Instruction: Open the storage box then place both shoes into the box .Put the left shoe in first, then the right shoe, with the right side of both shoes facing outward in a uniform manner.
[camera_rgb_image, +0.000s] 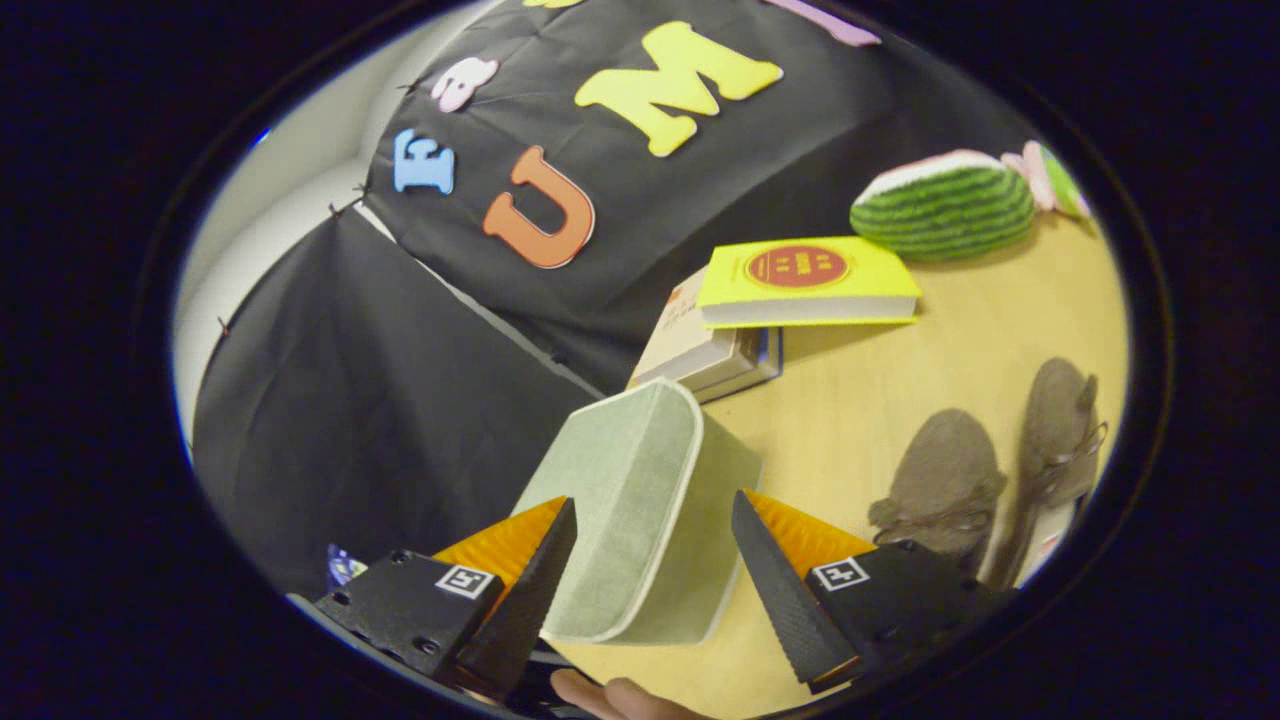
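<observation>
A pale green fabric storage box with white piping stands on the wooden table, its lid down. My gripper is open, with the box between its fingers; the fingertips reach about halfway along the box's sides. I cannot tell whether they touch it. Two grey lace-up shoes lie side by side on the table beyond the right finger: one shoe nearer the box, the other shoe farther out.
A yellow book lies on top of a stack of books just beyond the box. A watermelon-shaped plush sits further back on the table. A person's finger shows beneath the gripper.
</observation>
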